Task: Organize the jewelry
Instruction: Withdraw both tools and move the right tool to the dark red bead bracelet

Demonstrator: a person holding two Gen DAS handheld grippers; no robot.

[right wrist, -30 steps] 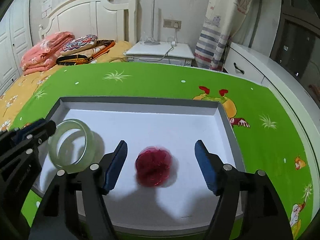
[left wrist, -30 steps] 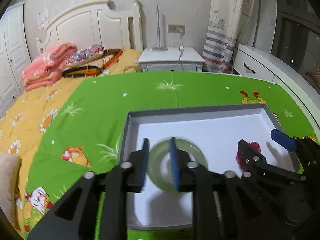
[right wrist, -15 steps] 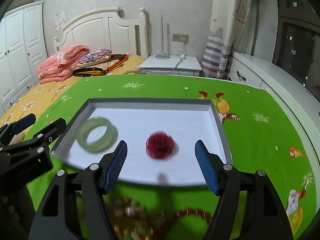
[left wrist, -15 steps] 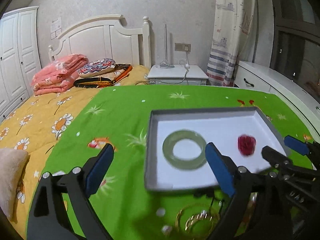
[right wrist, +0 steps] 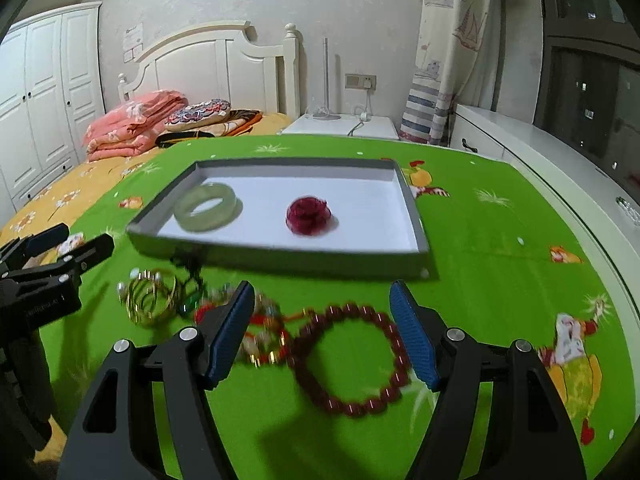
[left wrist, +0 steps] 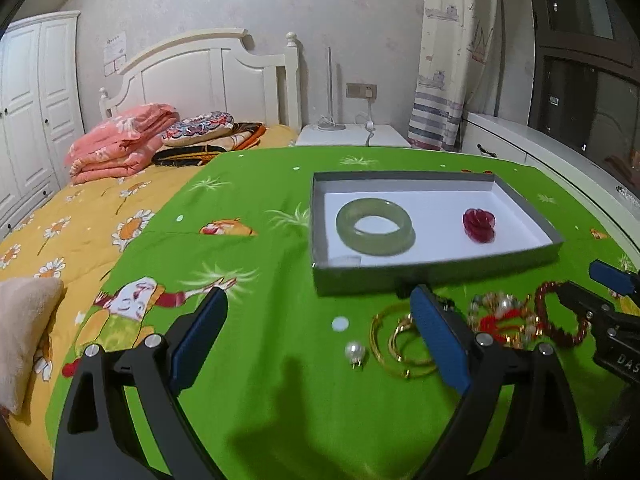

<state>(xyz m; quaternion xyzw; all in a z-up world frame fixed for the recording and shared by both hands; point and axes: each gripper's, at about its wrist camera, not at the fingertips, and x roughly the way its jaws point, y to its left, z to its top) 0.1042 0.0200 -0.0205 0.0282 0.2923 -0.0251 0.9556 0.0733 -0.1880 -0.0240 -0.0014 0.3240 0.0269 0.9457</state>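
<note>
A grey tray with a white floor holds a pale green jade bangle and a dark red flower piece. In front of the tray lie gold bangles, a pearl earring, a mixed bead bracelet and a dark red bead bracelet. My left gripper is open and empty, held back from the tray. My right gripper is open and empty above the red bead bracelet.
Everything lies on a green cartoon cloth. A yellow bed with folded pink blankets is at the far left. A white nightstand and a white cabinet stand behind and to the right.
My left gripper let go of the jade bangle, opened wide and pulled back from the tray. My right gripper also drew back, and the loose jewelry in front of the tray came into view.
</note>
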